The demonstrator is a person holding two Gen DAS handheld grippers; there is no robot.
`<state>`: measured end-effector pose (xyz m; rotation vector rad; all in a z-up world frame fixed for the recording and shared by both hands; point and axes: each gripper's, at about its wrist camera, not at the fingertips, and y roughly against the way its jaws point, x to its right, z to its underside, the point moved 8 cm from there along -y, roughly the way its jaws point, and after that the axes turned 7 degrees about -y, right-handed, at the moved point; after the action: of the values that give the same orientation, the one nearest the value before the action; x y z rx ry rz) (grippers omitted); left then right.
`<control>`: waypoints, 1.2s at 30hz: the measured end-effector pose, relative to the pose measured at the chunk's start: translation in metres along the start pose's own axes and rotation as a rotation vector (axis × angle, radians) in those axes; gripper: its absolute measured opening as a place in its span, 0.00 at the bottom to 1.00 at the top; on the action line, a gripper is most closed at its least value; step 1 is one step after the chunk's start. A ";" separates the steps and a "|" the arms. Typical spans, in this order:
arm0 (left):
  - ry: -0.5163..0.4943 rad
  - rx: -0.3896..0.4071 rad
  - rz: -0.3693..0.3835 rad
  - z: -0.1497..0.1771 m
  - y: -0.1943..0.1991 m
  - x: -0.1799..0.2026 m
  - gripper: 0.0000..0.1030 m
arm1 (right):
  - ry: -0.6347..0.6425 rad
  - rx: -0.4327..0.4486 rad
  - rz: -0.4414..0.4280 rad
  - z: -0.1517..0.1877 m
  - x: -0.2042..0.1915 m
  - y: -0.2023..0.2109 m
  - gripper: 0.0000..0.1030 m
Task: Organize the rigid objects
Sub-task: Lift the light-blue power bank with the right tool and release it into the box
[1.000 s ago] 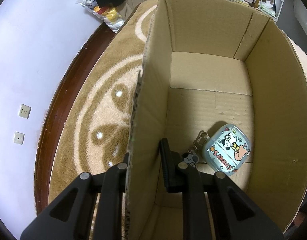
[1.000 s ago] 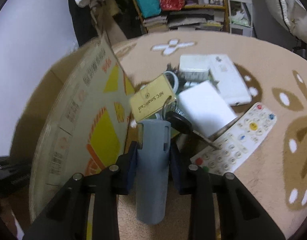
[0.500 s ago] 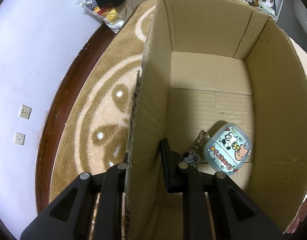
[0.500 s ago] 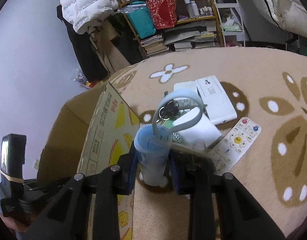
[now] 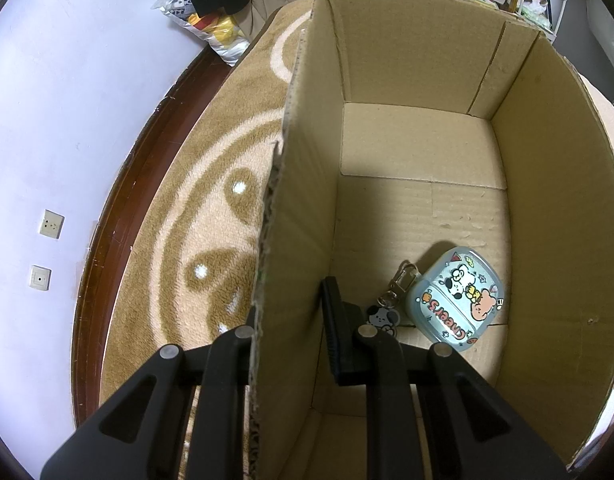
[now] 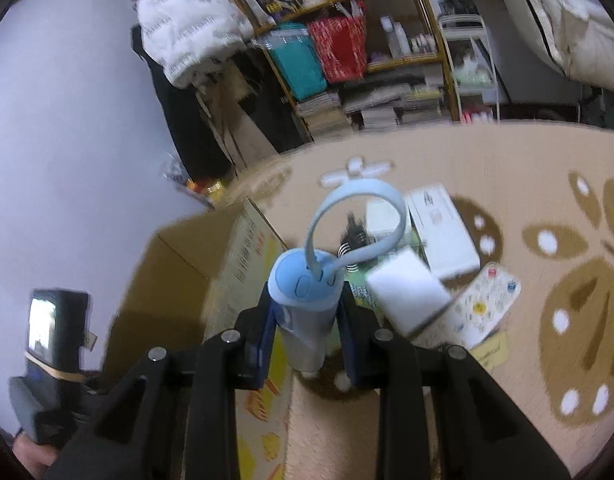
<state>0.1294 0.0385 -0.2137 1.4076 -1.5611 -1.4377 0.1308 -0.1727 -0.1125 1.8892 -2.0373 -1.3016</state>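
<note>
With the left claw (image 5: 291, 320) clamped on the cardboard box (image 5: 547, 160) wall, the right claw (image 6: 307, 316) pinched the blue bottle (image 6: 305, 312) low, so it risked tipping out or catching its loop on the rim.

Left wrist view is sharp and steady, lit from above by warm indoor light. The cardboard box (image 5: 547, 184) throws a hard-edged shadow across its own floor, leaving the far strip bright and the near part dim. The little cartoon case (image 5: 455, 304) catches a soft sheen. The wall (image 5: 67, 100) looks pale lilac and evenly lit. Both views bow strongly at the edges, with black corners. Right wrist view is smeared by motion: the shelves (image 6: 347, 40), rug (image 6: 547, 280) and remote (image 6: 483, 304) are all streaky, while the blue bottle (image 6: 307, 300) reads a bit crisper.
</note>
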 end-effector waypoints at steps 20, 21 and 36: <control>-0.003 0.001 -0.001 0.000 0.000 0.000 0.17 | 0.143 0.132 -0.192 -0.014 -0.087 0.045 0.28; -0.002 0.001 -0.001 0.000 0.000 0.000 0.17 | 0.147 0.119 -0.192 -0.010 -0.088 0.040 0.28; -0.005 0.001 -0.003 -0.001 -0.001 -0.001 0.17 | 0.195 0.017 -0.069 0.022 -0.072 0.000 0.28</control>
<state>0.1306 0.0392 -0.2140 1.4083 -1.5635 -1.4436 0.1352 -0.0998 -0.0922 2.0219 -1.9088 -1.0679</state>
